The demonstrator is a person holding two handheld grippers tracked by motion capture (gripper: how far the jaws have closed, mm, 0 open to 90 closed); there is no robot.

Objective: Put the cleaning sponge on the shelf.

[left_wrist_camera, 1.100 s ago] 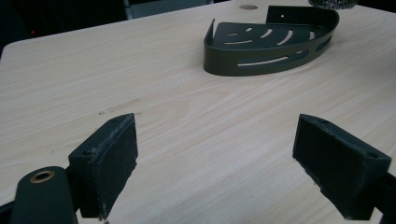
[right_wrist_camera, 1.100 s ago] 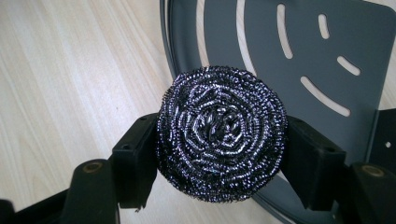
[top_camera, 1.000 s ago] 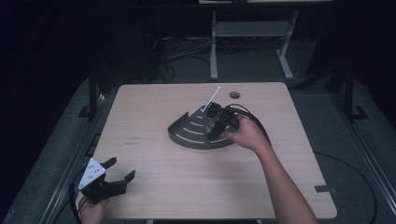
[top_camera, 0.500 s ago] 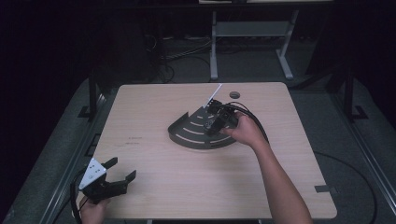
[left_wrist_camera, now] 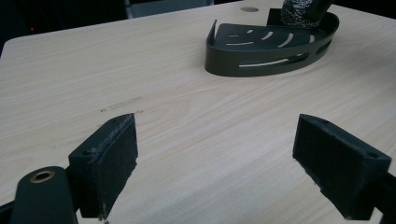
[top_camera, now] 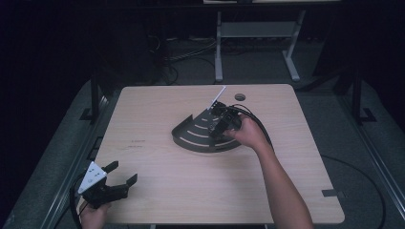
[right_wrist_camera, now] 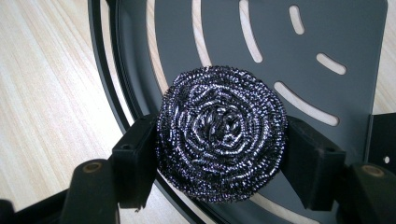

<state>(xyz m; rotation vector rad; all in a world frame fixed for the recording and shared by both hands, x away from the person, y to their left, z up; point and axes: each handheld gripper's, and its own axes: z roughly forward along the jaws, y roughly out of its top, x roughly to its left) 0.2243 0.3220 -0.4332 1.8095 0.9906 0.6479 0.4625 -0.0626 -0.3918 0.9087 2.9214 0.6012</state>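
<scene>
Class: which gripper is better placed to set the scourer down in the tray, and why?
Right. The right gripper already clamps the scourer over the tray. The left gripper sits open at the table's near left corner, far from the tray.

Not seeing any readable text, label, brand or number anywhere. Faint dark marks showing on tabletop (top_camera: 136,143) left of centre in high view, too small and blurred for reading; same marks appearing as smudge at centre left of my left gripper view. Small dots showing on grey plate at lower left of high view, not forming any characters.
</scene>
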